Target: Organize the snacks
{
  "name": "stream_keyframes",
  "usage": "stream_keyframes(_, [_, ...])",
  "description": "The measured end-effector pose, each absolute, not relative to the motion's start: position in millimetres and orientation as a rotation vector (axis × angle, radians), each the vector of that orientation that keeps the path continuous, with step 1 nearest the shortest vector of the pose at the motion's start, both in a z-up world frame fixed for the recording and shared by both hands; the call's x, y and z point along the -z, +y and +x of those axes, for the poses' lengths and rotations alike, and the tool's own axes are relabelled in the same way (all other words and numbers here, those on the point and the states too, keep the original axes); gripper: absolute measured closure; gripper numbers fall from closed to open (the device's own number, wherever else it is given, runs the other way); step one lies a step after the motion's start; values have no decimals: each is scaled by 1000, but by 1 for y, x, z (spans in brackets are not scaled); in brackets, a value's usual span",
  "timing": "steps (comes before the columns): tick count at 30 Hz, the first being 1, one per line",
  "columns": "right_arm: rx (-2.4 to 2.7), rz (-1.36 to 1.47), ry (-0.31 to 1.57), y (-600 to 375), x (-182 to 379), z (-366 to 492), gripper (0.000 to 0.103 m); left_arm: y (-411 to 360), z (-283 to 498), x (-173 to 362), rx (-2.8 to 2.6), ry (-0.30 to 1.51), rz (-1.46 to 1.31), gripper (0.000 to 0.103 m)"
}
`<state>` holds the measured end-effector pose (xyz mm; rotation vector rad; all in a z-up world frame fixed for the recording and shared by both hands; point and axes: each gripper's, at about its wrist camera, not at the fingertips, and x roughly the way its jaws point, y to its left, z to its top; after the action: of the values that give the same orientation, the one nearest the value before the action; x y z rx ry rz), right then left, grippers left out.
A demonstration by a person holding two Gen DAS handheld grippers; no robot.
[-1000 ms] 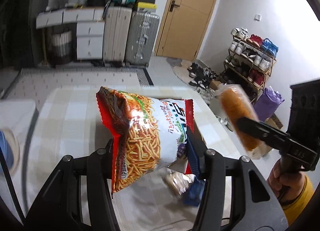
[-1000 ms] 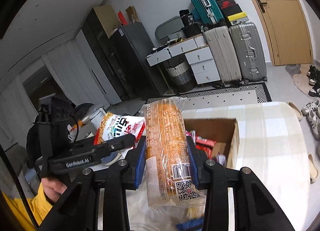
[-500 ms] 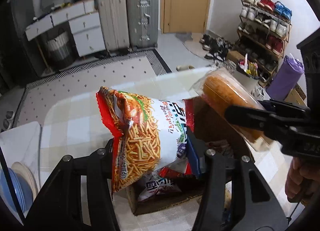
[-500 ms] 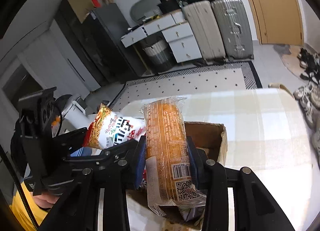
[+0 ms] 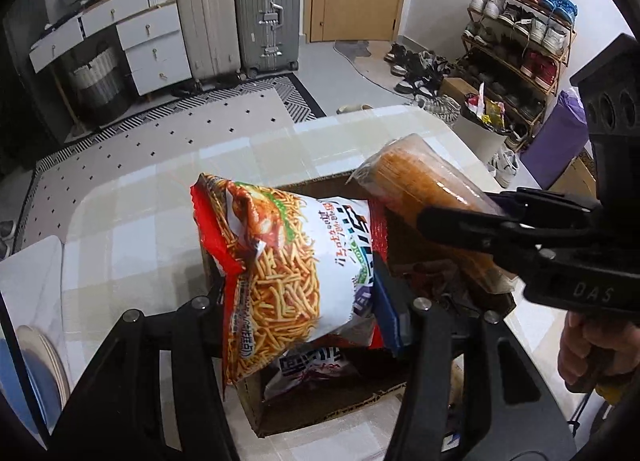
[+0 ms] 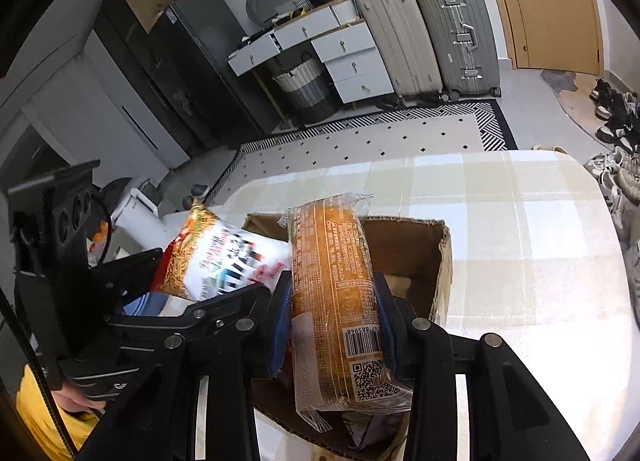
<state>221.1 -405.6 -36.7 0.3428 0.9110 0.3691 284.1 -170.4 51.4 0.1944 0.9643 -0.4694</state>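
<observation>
My left gripper [image 5: 304,301] is shut on a red and white bag of noodle snacks [image 5: 288,261], held over the near left part of an open cardboard box [image 5: 332,409]. My right gripper [image 6: 332,309] is shut on a long clear-wrapped orange biscuit pack [image 6: 336,285], which hangs over the same cardboard box [image 6: 416,245]. Each view shows the other tool: the biscuit pack [image 5: 424,189] at the right of the left wrist view, the noodle bag [image 6: 216,253] at the left of the right wrist view. Other snack packets [image 5: 308,369] lie inside the box.
The box stands on a table with a pale checked cloth [image 6: 520,221]. A person's hand [image 5: 588,345] grips the right tool. Beyond the table are a patterned rug [image 6: 380,141], suitcases [image 6: 452,29], white drawers [image 6: 348,57] and a shoe rack [image 5: 516,45].
Both grippers have come down and forward with their packs, from in front of the box to right above its opening. Both grips are unchanged.
</observation>
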Motion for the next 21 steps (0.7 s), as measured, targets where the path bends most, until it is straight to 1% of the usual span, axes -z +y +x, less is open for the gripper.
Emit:
stream_keyframes(8, [-346, 322, 914, -405, 39, 223, 64, -169, 285, -57, 455, 942, 225, 53])
stream_keyframes(10, [-346, 321, 904, -405, 36, 221, 56, -167, 282, -63, 442, 929, 230, 53])
stream_keyframes(11, [-342, 325, 898, -406, 33, 220, 49, -165, 281, -67, 437, 920, 228, 53])
stream_keyframes(18, [-363, 310, 828, -405, 4, 199, 49, -145, 257, -102, 400, 859, 209, 45])
stream_keyframes(21, [-368, 306, 800, -403, -12, 185, 48, -139, 238, -120, 390, 813, 203, 45])
